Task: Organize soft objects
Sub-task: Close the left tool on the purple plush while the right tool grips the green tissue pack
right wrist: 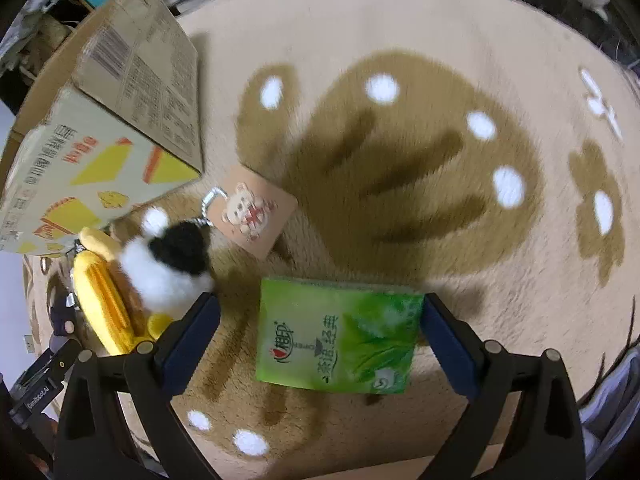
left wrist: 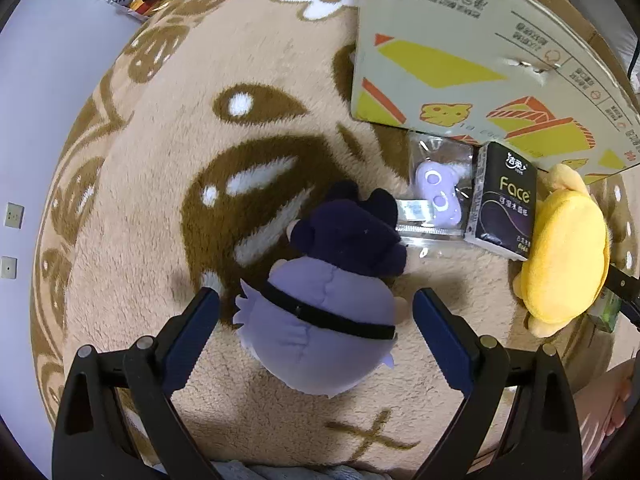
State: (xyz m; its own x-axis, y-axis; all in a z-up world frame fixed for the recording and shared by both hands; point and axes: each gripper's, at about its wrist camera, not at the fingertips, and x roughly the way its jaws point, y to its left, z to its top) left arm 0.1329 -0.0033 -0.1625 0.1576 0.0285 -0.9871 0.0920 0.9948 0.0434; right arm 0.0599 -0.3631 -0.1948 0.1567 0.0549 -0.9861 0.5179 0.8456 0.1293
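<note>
Plush beige rug (left wrist: 160, 200) carries everything: the left hand-held gripper (left wrist: 316, 336) hangs spread around a light, squashy purple plush toy (left wrist: 328, 320), best pinched across its belly, while the right hand-held gripper (right wrist: 320, 334) brackets, jaws spread, a yielding, slippery green tissue pack (right wrist: 336, 336).

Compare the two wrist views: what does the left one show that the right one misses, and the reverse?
Left wrist only: the open left gripper astride a purple plush, a black tissue pack and a bagged lilac toy.
Right wrist only: the open right gripper around a green tissue pack, a black-and-white pompom and a bear card.
Both: cardboard box, yellow plush, rug.
</note>
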